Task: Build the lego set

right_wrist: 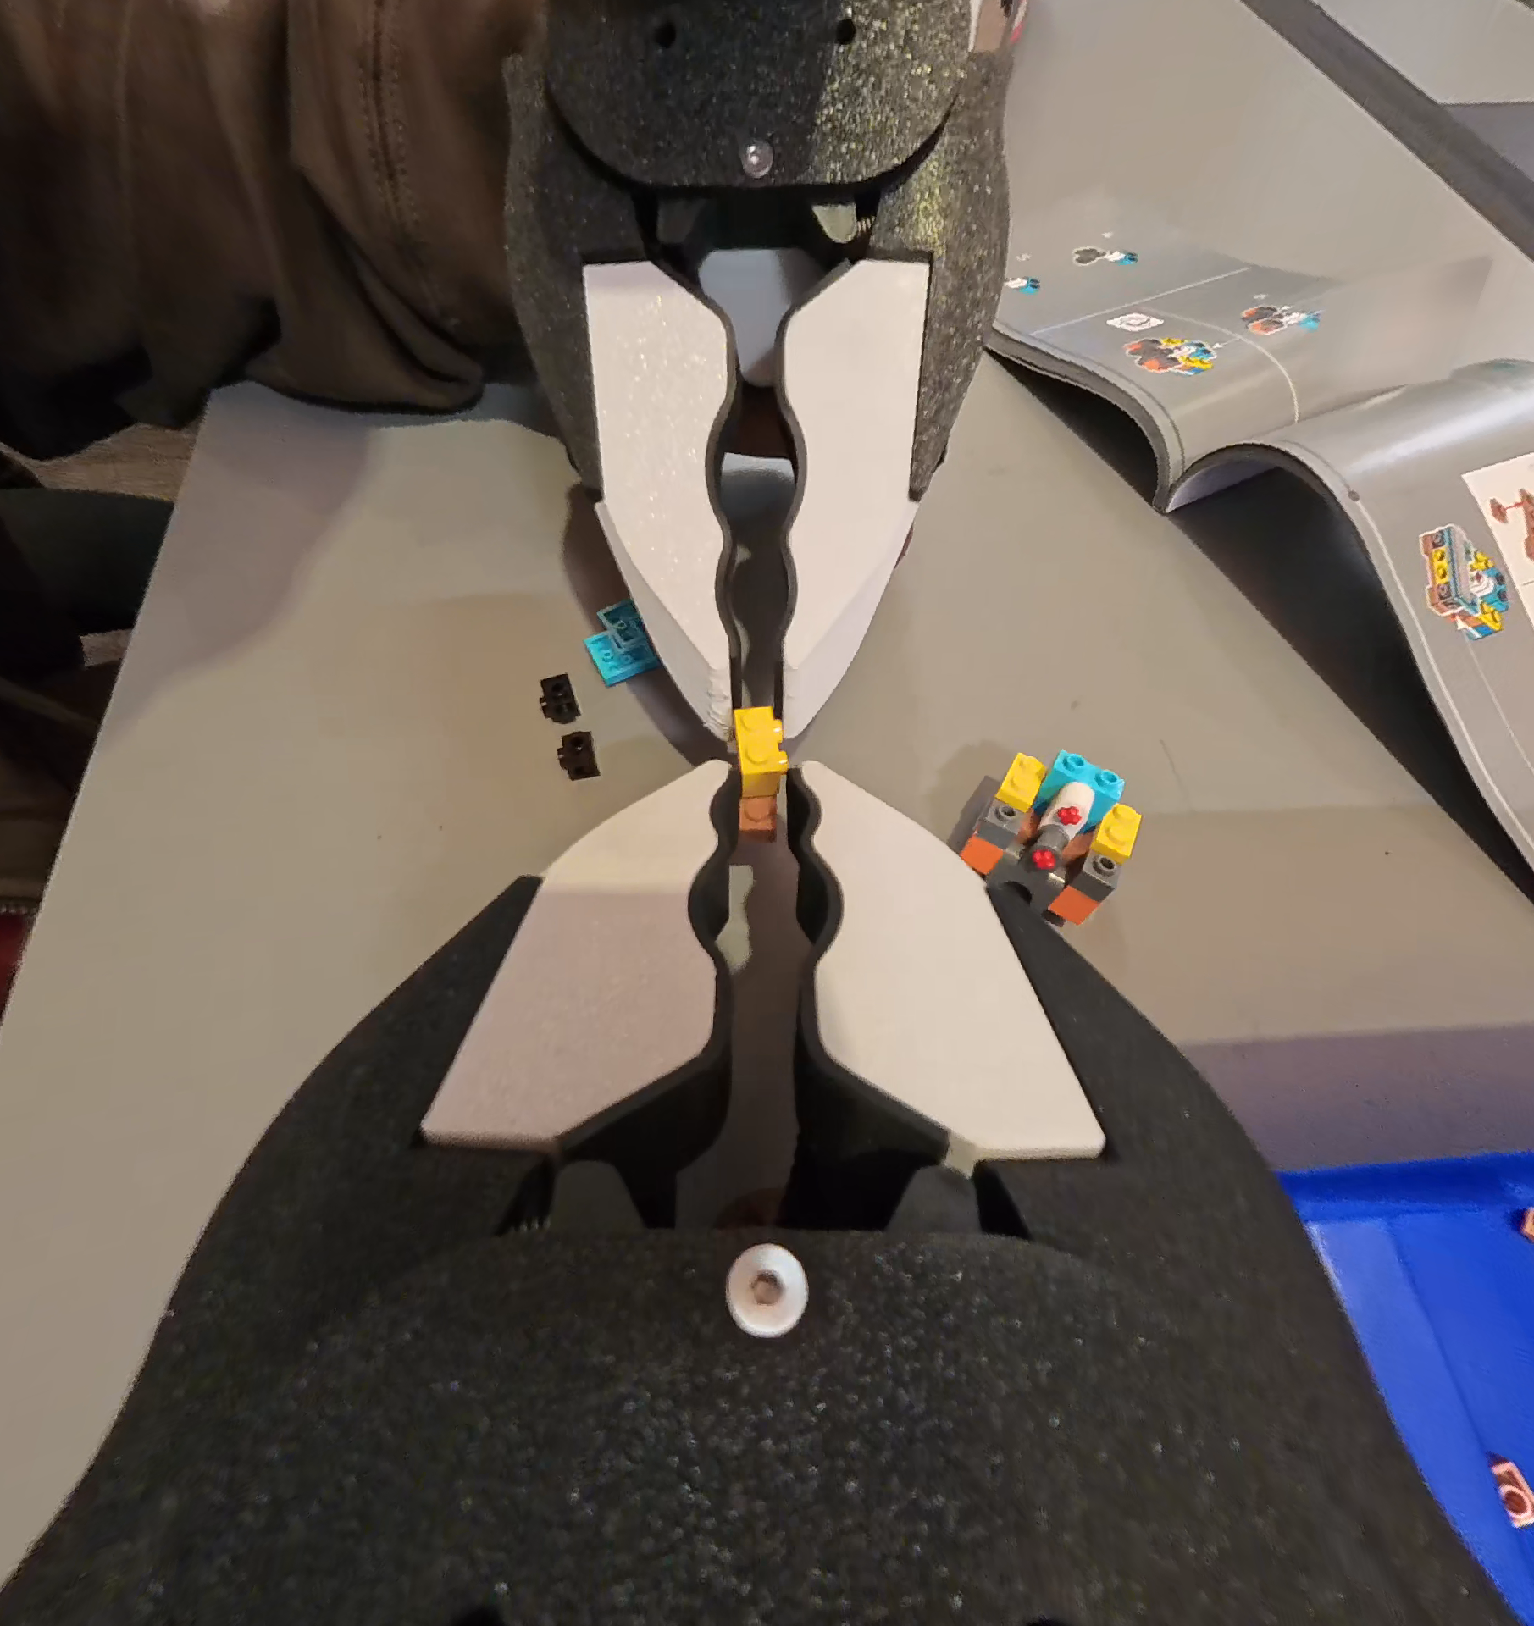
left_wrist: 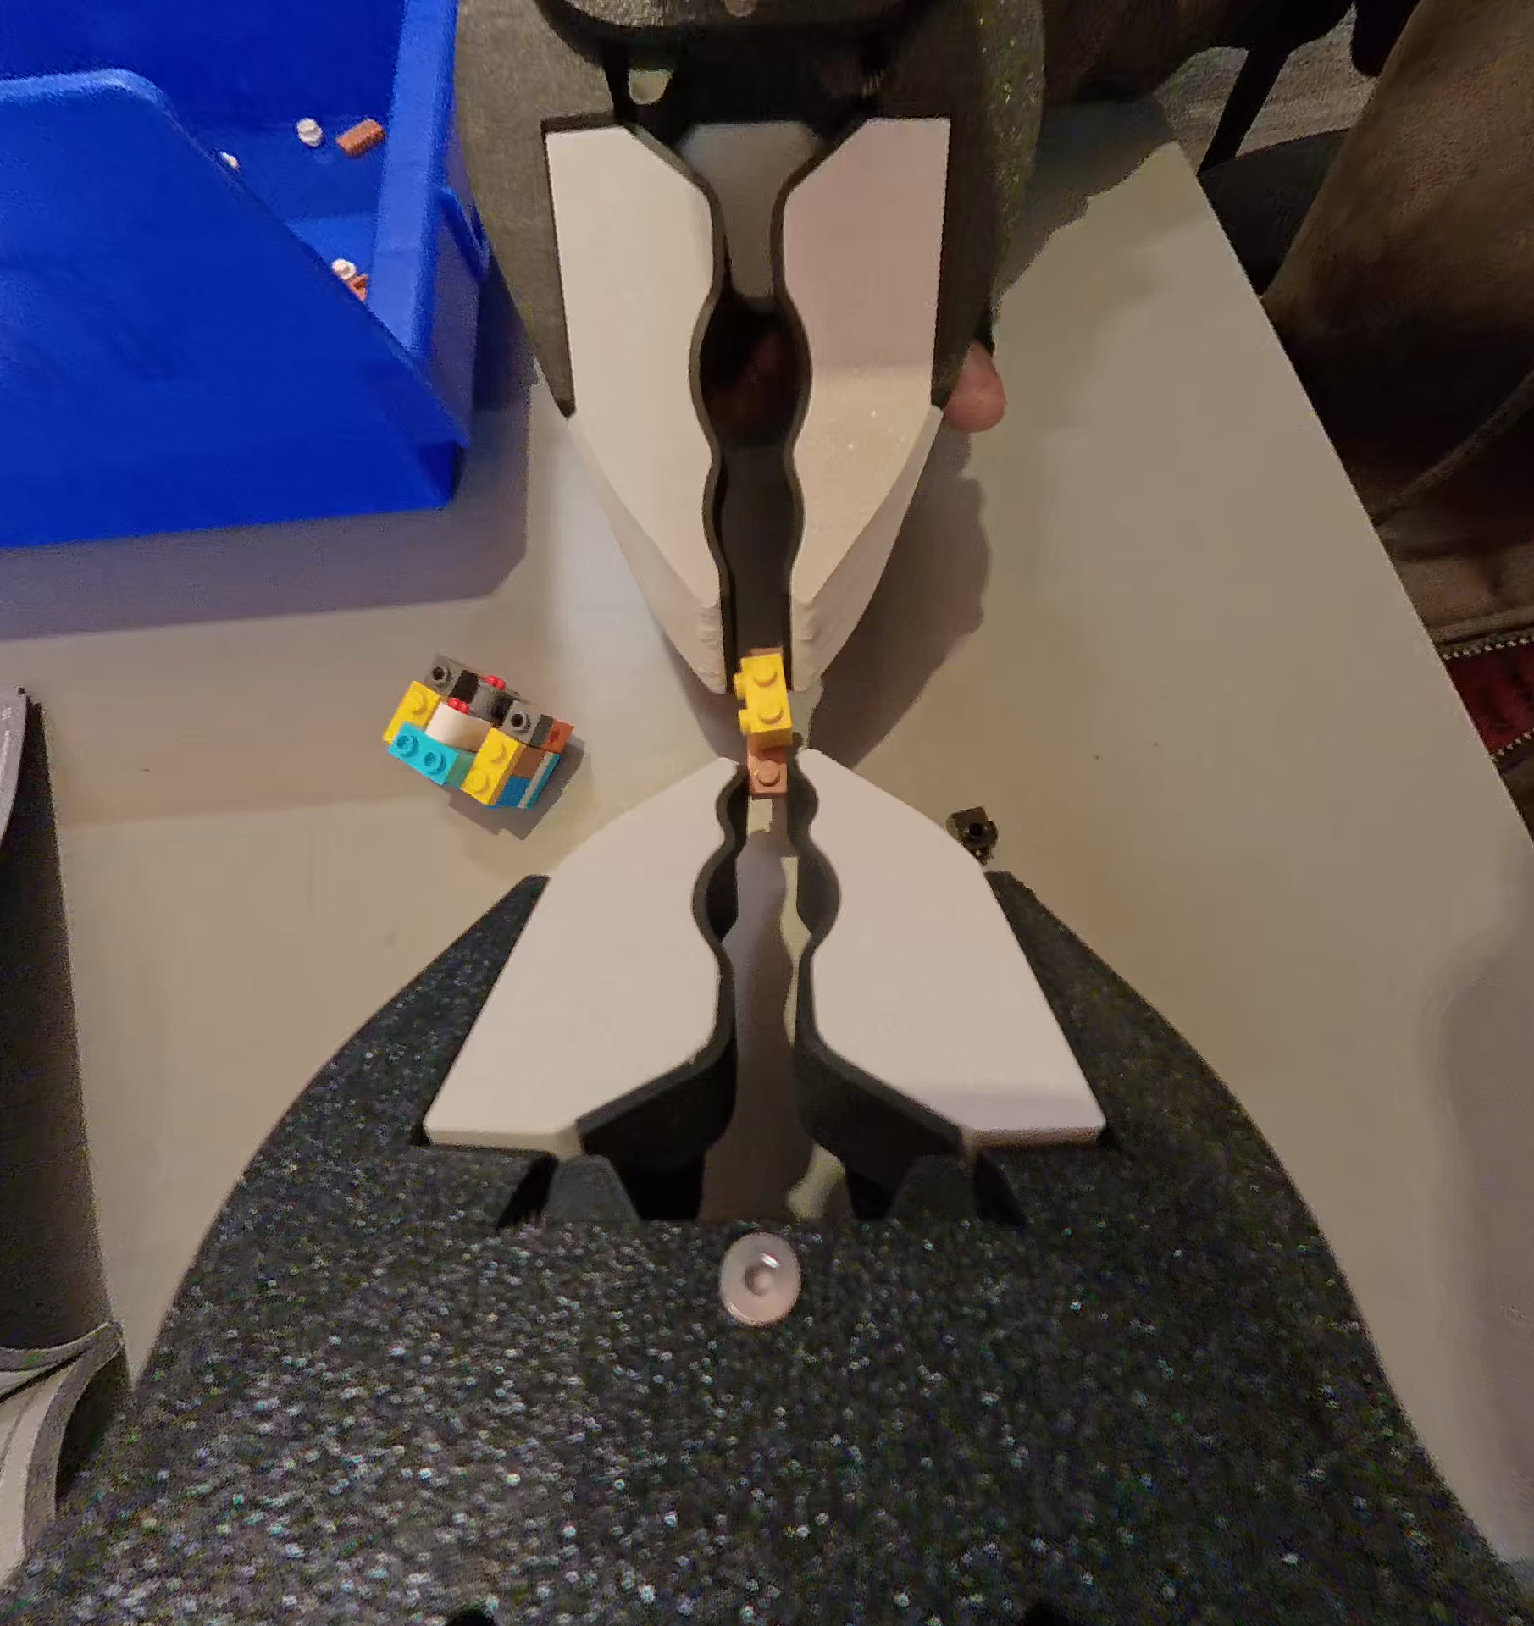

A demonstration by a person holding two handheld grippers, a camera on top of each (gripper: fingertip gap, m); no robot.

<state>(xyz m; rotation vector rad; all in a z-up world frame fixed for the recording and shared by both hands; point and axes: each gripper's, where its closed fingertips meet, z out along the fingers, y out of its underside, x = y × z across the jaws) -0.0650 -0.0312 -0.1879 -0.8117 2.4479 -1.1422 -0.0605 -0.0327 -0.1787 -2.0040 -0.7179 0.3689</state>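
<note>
Tip to tip above the surface (left_wrist: 1097, 545).
Left gripper (left_wrist: 767, 779) clamped on brown piece (left_wrist: 766, 774); right gripper (left_wrist: 767, 682) clamped on yellow bricks (left_wrist: 763, 695), pieces touching. Partial model (left_wrist: 480, 735) resting nearby, beside blue bin (left_wrist: 173, 352).

No writing can be read anywhere: the open instruction booklet (right_wrist: 1326, 457), lying on the table at about two o'clock in the right wrist view, shows only small coloured build drawings on grey pages, and any numerals there are too small to tell.
</note>
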